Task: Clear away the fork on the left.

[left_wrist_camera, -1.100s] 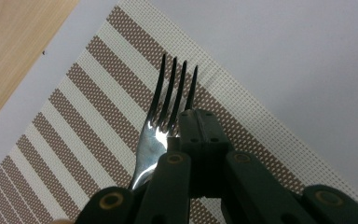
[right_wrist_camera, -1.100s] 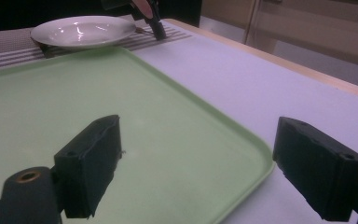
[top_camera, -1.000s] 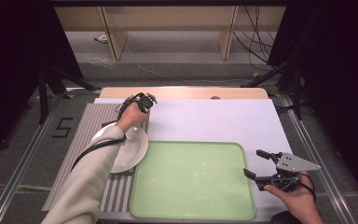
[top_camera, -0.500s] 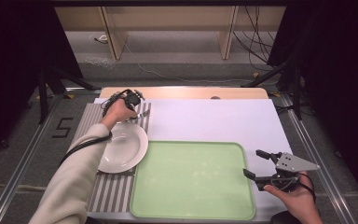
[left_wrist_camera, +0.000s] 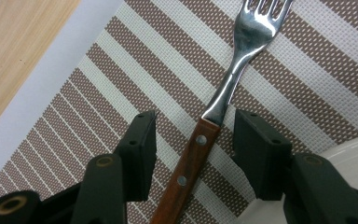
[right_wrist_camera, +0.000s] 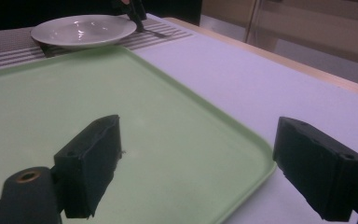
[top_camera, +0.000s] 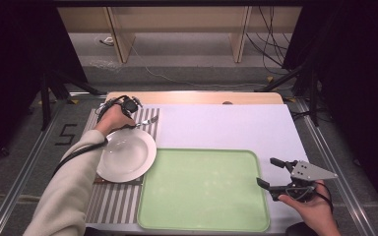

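A fork [left_wrist_camera: 223,93] with a wooden handle lies flat on the striped placemat [left_wrist_camera: 98,102], just behind the white plate [top_camera: 128,155]. My left gripper [left_wrist_camera: 193,130] straddles the handle. Its jaws have just been opening, and both pads stand clear of the wood. In the high view the left gripper [top_camera: 128,109] sits at the mat's far end, with the fork [top_camera: 147,121] pointing right from it. My right gripper [top_camera: 268,172] is open and holds nothing, hovering over the right rim of the green tray [top_camera: 202,191].
The plate [right_wrist_camera: 84,29] rests on the placemat [top_camera: 113,201] left of the tray [right_wrist_camera: 74,93]. A white sheet [top_camera: 226,128] covers the table behind and to the right of the tray. A wooden strip [top_camera: 192,97] runs along the far edge.
My left hand has slid left along the back of the placemat, and the fork now lies uncovered on the mat to its right. The right gripper has stayed put.
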`<state>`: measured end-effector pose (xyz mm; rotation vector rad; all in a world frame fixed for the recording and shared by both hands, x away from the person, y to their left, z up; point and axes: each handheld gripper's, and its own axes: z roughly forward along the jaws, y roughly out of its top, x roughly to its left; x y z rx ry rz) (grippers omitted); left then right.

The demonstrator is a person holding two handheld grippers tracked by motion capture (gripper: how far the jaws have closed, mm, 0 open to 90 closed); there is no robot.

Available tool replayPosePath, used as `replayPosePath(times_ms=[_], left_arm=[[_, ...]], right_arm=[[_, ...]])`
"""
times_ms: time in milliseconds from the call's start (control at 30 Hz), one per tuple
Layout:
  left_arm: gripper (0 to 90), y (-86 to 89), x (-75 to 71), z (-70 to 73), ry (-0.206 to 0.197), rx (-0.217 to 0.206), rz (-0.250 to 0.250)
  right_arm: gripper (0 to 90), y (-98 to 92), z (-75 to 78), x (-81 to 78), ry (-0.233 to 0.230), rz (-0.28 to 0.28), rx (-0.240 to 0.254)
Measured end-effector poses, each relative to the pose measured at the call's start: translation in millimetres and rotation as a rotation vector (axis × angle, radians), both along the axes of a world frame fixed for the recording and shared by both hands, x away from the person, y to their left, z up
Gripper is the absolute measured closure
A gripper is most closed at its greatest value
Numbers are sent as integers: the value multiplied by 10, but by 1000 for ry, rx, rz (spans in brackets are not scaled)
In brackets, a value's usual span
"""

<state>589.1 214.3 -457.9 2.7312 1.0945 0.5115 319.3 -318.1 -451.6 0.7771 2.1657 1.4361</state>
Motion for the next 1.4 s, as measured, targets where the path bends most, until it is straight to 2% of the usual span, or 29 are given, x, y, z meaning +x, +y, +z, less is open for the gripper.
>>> replayPosePath(times_ms=[300, 567, 1000, 1400], left_arm=[[510, -9, 36, -57, 17, 27, -28], [533, 3, 44, -77, 28, 24, -31], [675, -11, 35, -80, 67, 7, -68], [741, -32, 31, -76, 85, 24, -102]], right_arm=[[163, -3, -1, 1, 0, 1, 1], [163, -5, -2, 3, 1, 1, 1], [163, -6, -2, 2, 1, 2, 1], [163, -7, -1, 3, 0, 2, 2]])
